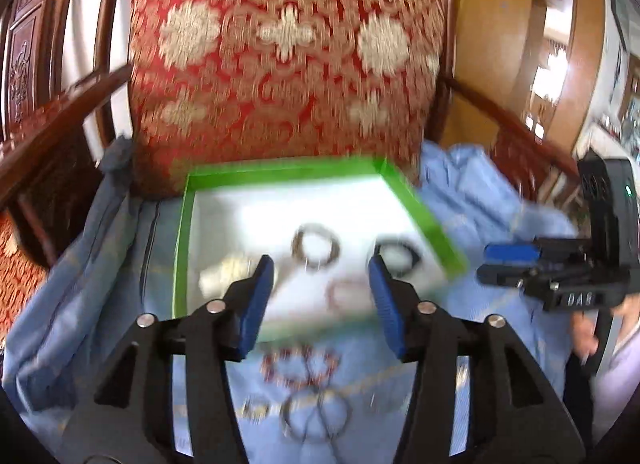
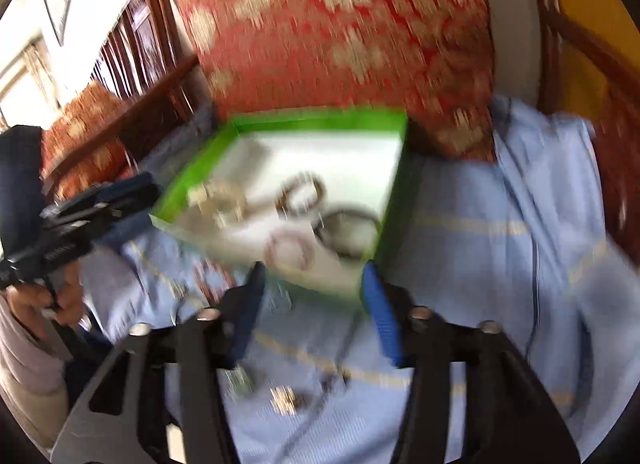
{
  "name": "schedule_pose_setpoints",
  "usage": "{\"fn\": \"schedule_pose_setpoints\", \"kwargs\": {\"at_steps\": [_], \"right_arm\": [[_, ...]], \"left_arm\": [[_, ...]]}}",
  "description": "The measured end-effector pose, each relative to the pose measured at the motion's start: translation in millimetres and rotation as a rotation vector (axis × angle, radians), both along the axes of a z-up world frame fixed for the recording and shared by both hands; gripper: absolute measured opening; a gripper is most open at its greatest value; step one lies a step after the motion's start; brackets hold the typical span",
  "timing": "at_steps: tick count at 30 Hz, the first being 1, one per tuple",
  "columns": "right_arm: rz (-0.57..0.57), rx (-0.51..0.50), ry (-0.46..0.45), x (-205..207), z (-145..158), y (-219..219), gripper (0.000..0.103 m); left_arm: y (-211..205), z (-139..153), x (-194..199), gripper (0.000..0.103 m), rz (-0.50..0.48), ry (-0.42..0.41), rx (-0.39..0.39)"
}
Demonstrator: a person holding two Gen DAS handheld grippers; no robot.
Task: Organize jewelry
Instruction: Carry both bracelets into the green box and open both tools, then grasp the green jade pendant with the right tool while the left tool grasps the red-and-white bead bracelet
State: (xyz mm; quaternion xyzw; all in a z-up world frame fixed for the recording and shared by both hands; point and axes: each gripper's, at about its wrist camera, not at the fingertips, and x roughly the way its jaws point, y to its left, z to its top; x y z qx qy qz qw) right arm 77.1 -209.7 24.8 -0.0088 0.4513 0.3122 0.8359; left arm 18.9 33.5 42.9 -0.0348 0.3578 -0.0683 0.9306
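Note:
A shallow green-rimmed box [image 1: 424, 207] [image 2: 320, 115] with a white floor lies on blue cloth on a chair seat. Inside it are several bracelets: a dark metal ring [image 1: 316, 246] [image 2: 302, 193], a black one [image 1: 398, 254] [image 2: 350, 232], a pink one [image 1: 348, 296] [image 2: 290, 250] and a pale beaded piece [image 1: 226, 274] [image 2: 218, 197]. More bracelets lie on the cloth: a red beaded one [image 1: 300, 366] and a grey ring [image 1: 316, 416], plus small pieces [image 2: 284, 400]. My left gripper [image 1: 322, 284] is open over the box's near edge, nothing between its fingers. My right gripper [image 2: 314, 284] is open too, empty.
A red and gold patterned cushion [image 1: 288, 43] [image 2: 340, 23] stands behind the box. Dark wooden armrests [image 1: 60, 119] [image 2: 592, 47] flank the seat. Blue cloth [image 2: 500, 244] covers the seat. The other gripper shows at each view's edge, right [image 1: 560, 268] and left [image 2: 80, 203]. Both views are motion-blurred.

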Motion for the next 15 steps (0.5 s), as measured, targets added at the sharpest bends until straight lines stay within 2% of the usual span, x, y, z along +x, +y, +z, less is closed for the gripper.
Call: {"fn": "schedule_pose_setpoints", "kwargs": {"at_steps": [2, 4, 6, 9, 11, 15], "right_arm": [[-0.028, -0.053, 0.044, -5, -18, -7, 0.055], [-0.057, -0.104, 0.106, -3, -36, -8, 0.055], [-0.055, -0.134, 0.133, -3, -44, -7, 0.055], [-0.031, -0.159, 0.132, -8, -48, -1, 0.055], [-0.003, -0.161, 0.121, -12, -50, 6, 0.055], [0.161, -0.137, 0.073, -35, -49, 41, 0.055]], "left_arm": [[7, -18, -4, 0.059, 0.036, 0.091, 0.009], [14, -38, 0, 0.059, 0.086, 0.195, 0.008], [19, -51, 5, 0.059, 0.117, 0.266, 0.003], [26, -62, 10, 0.069, 0.158, 0.318, -0.012], [31, -65, 13, 0.070, 0.192, 0.339, -0.030], [33, -71, 15, 0.070, 0.224, 0.380, -0.060]]}}
